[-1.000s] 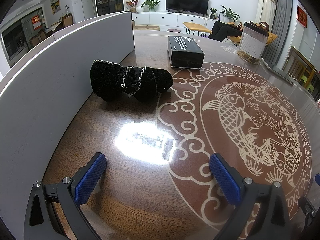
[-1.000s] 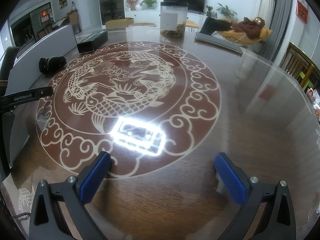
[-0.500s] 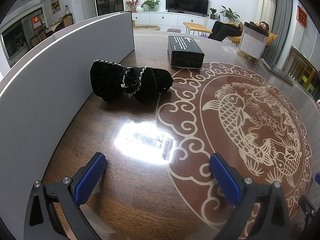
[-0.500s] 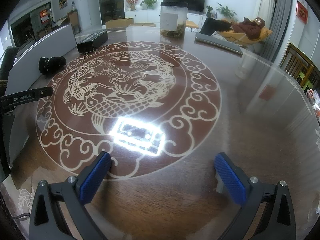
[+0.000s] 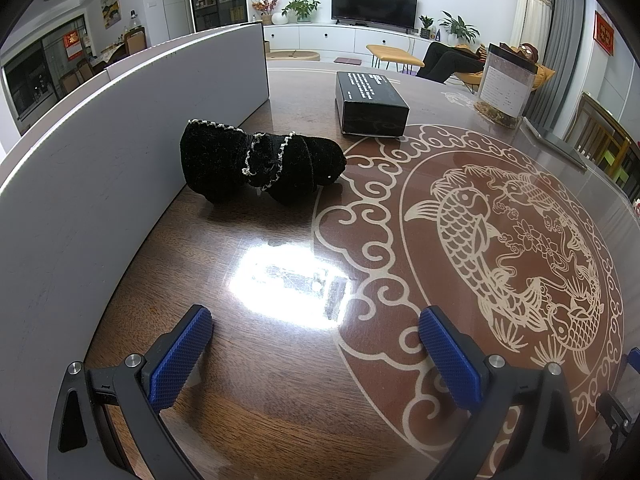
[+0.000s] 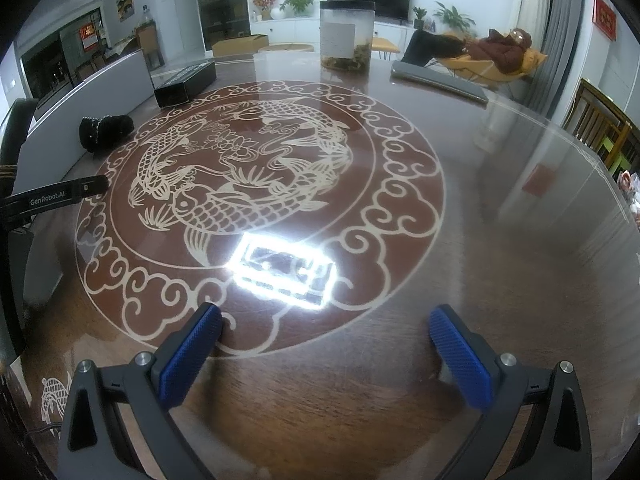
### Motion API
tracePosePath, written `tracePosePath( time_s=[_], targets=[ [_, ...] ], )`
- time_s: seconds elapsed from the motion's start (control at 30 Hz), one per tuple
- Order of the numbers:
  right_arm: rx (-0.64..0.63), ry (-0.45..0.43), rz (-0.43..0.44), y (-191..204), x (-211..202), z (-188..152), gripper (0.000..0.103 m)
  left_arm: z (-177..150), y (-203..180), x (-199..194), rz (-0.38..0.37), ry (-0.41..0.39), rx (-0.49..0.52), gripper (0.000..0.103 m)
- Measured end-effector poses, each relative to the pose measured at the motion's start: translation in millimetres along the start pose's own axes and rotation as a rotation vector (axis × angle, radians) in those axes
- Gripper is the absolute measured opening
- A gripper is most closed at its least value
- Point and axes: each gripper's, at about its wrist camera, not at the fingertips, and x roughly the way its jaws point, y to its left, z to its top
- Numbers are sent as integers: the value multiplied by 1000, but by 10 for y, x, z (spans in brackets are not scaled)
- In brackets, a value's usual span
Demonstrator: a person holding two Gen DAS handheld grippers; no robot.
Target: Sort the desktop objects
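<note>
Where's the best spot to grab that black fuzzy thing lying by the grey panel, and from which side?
Probably the narrow waist of the black fuzzy bundle, where the pale trim gathers it. It lies lengthwise on the table, bulging at each end, and the grey panel stands close behind it, so bring the open left gripper down from above.

Bright, even room light from overhead throws a white rectangular glare (image 5: 290,280) onto the glossy table (image 5: 280,400) at lower centre of the left view, and another (image 6: 282,270) in the right view. The right view looks dimmer and softer, hazy toward its upper right. Both bend hard at the edges, with black corners, and the black cloth (image 5: 260,166) casts a short, soft shadow.
</note>
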Motion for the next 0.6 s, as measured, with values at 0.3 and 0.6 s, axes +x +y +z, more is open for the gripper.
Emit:
tracePosePath(
  time_s=[0.3,0.6],
  targets=[
    [-118,59,337,753,578,1579,103,-292,-6,-197,-45,10,72,103],
    [-140,242,260,1879,1822,2956,103,-391,2,-265,-91,6,131,103]
  ],
)
